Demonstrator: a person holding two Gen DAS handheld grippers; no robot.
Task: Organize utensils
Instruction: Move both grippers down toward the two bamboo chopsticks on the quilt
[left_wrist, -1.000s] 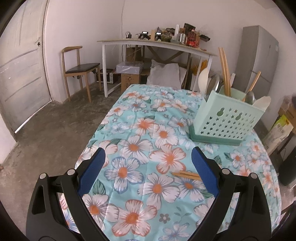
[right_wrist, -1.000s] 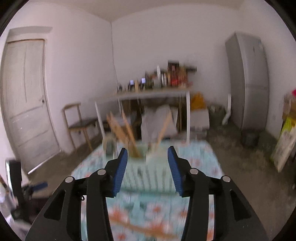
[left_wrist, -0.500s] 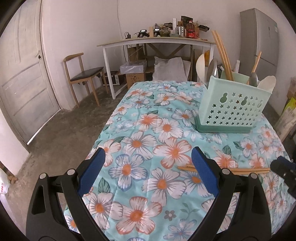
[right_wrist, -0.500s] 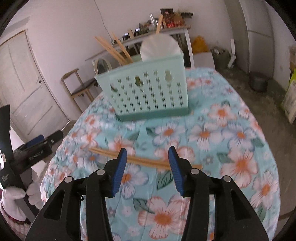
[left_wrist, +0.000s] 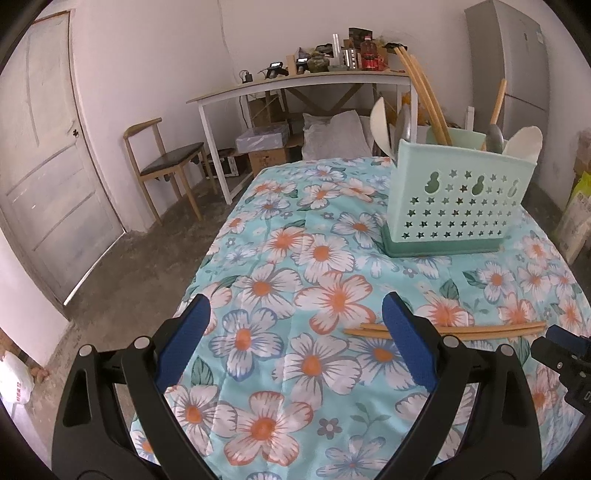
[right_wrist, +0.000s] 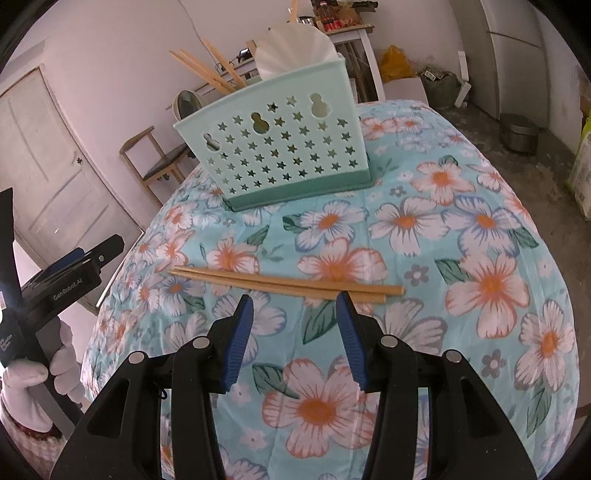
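A pair of wooden chopsticks (right_wrist: 284, 282) lies flat on the floral tablecloth, also seen in the left wrist view as chopsticks (left_wrist: 480, 328). My right gripper (right_wrist: 295, 301) hovers just in front of them, jaws open with nothing between. My left gripper (left_wrist: 295, 308) stands wide open over the cloth, left of the chopsticks. A mint green utensil basket (right_wrist: 277, 147) stands behind, holding chopsticks, spoons and a white spatula; the basket (left_wrist: 454, 195) shows at right in the left wrist view.
The floral tablecloth (left_wrist: 325, 258) covers a table whose edges fall away left and right. A wooden chair (left_wrist: 166, 170), a white desk (left_wrist: 295, 85) with clutter, a door (left_wrist: 48, 166) and a grey fridge (left_wrist: 513, 70) stand around the room. A gloved hand (right_wrist: 33, 373) holds the left gripper.
The right gripper has dropped from a high blurred view down to just in front of the chopsticks. The left gripper shifted slightly, bringing the chopsticks and the right gripper's tip into its view.
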